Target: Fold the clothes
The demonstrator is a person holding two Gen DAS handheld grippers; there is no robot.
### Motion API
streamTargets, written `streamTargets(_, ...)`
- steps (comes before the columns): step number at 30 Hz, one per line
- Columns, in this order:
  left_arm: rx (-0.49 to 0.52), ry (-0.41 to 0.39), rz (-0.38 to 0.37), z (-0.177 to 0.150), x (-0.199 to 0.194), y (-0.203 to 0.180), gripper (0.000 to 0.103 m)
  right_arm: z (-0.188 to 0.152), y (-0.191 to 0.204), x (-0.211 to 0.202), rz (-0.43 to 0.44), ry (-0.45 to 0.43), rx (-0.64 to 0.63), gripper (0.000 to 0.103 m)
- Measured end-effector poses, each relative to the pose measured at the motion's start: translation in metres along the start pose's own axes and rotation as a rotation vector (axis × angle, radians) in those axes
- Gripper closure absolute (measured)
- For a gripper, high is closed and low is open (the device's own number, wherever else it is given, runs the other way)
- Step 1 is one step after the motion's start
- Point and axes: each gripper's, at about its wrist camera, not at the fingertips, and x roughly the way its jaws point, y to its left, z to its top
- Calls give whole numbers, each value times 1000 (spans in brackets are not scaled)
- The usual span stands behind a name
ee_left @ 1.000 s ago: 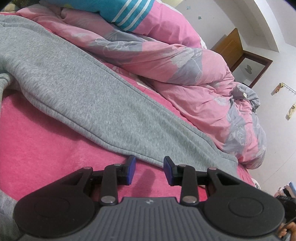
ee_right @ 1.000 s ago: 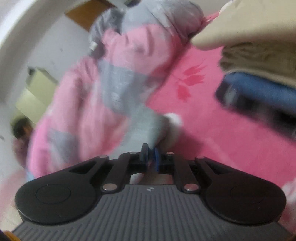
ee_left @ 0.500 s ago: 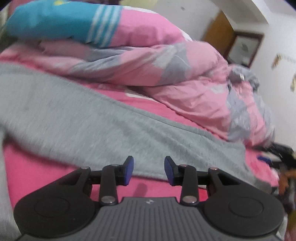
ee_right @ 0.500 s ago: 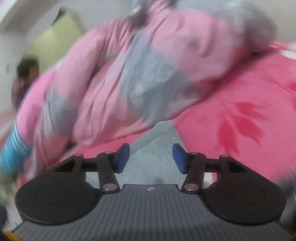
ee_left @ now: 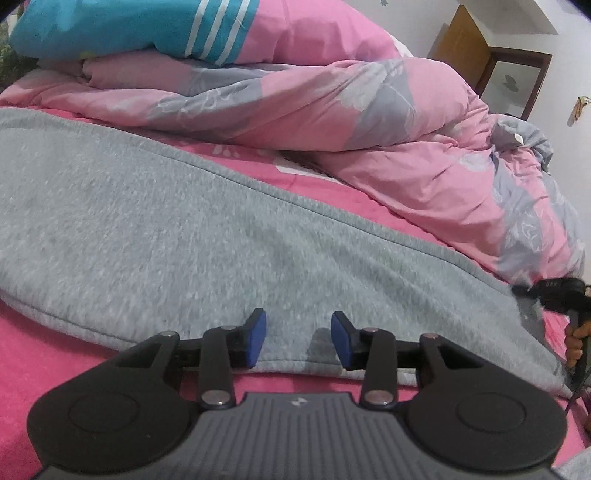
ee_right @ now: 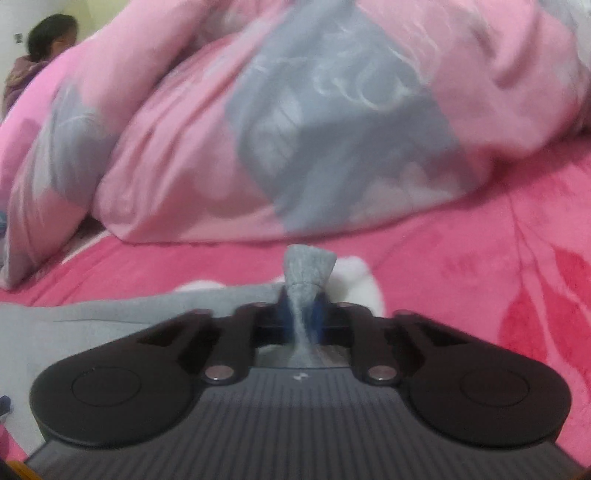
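A long grey garment (ee_left: 207,229) lies stretched across the pink bedsheet (ee_left: 48,373), running from the left side of the bed down toward the right. The left gripper (ee_left: 298,338) sits low at the garment's near hem, its blue-padded jaws spread apart with nothing between them; the cloth edge lies just under and in front of the tips.

The right gripper (ee_right: 301,319) has its jaws pinched tight on a bunched bit of the same grey garment (ee_right: 308,273), which pokes up in a small tuft past the fingertips. In the left wrist view that gripper (ee_left: 554,291) shows at the far right end of the garment, with some fingers (ee_left: 576,338) of the hand wrapped round its handle.

Behind the garment a rumpled pink and grey quilt (ee_left: 369,122) is heaped along the far side of the bed, close enough to crowd the cloth's back edge. On top of it lies a blue and pink pillow with white stripes (ee_left: 155,26). A wooden door (ee_left: 461,37) and a dark-framed picture (ee_left: 517,79) stand against the wall beyond.

In the right wrist view something white (ee_right: 354,280) sits just behind the pinched tuft; I cannot tell what it is. That view is blurred. A person (ee_right: 40,48) is partly visible past the quilt, at the upper left.
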Motion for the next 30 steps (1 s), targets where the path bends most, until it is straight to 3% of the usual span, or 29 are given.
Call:
streamTargets(4,-12,-7,2,-1,1,3,66,17,14,-14,-60,-136,-57,97)
streamTargets(8,-20,-12,-7,-2,2,6,66,17,11,22,-139,-101,-66,93)
streamTargets(11,-26,-12,-10,-2,2,7,66,12,8,50,-213,-67,-83,82)
streamTargets(12,-27,-14,-9,-2,1,7,66,15,7,46,-237,-86,-53,77)
streamTargets(15,-30,-17,-4,-2,0,7,66,26,8,16,-294,-173,33,75)
streamTargets(17,-40,-23,2,-2,-2,8,65,31,33,-3,-204,-188,-30,75)
streamTargets(21,-96,-54,16,-1,-8,17,64,14,143,-7,212,-29,-284,75)
streamTargets(25,-168,-81,17,-1,-12,31,62,-28,251,25,540,124,-495,78)
streamTargets(27,-175,-77,12,0,-12,32,62,-46,281,46,597,198,-551,78)
streamTargets(30,-176,-76,10,0,-12,33,61,-57,258,55,503,232,-593,79)
